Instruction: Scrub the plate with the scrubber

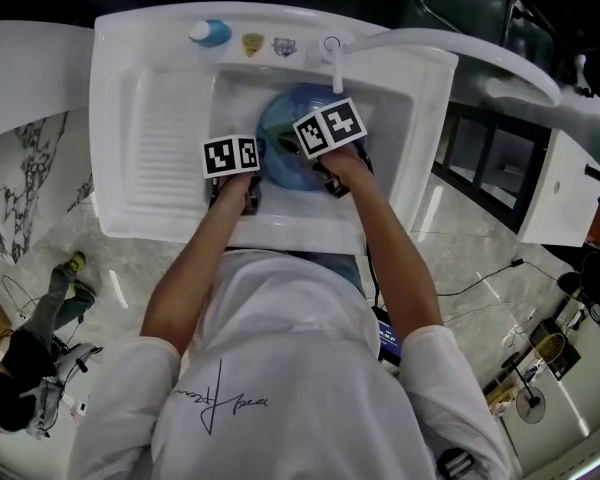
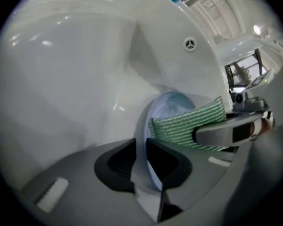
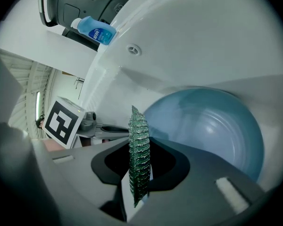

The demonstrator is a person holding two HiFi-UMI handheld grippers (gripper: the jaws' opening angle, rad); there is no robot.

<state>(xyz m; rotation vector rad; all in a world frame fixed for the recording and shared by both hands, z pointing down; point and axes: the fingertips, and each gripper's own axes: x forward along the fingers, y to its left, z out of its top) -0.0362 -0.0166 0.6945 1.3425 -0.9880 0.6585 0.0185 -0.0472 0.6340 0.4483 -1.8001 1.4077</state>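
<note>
1. Firstly, at left, the left gripper (image 2: 140, 160) has its fingers clenched on the thin rim of the blue plate (image 2: 172, 102). They grip only the edge, so a firm scrubbing push could pivot the plate between them or pull it free.
2. At centre, the plate stands steeply tilted inside the basin of the white sink (image 1: 160, 158). The basin looks smooth, so the plate's lower edge could skid, and a slip would knock it against the basin wall.
3. At right, the right gripper (image 3: 139, 167) has its fingers clamped on the green mesh scrubber (image 3: 138, 131). The scrubber is held edge-on and projects well past the fingertips. It looks soft, so under pressure it may fold or drag out of the grip.
4. The plate's rim sits between the left fingers, and its hollow face is turned toward the right gripper. The scrubber lies over that face near the left fingers, but contact cannot be confirmed.
</note>
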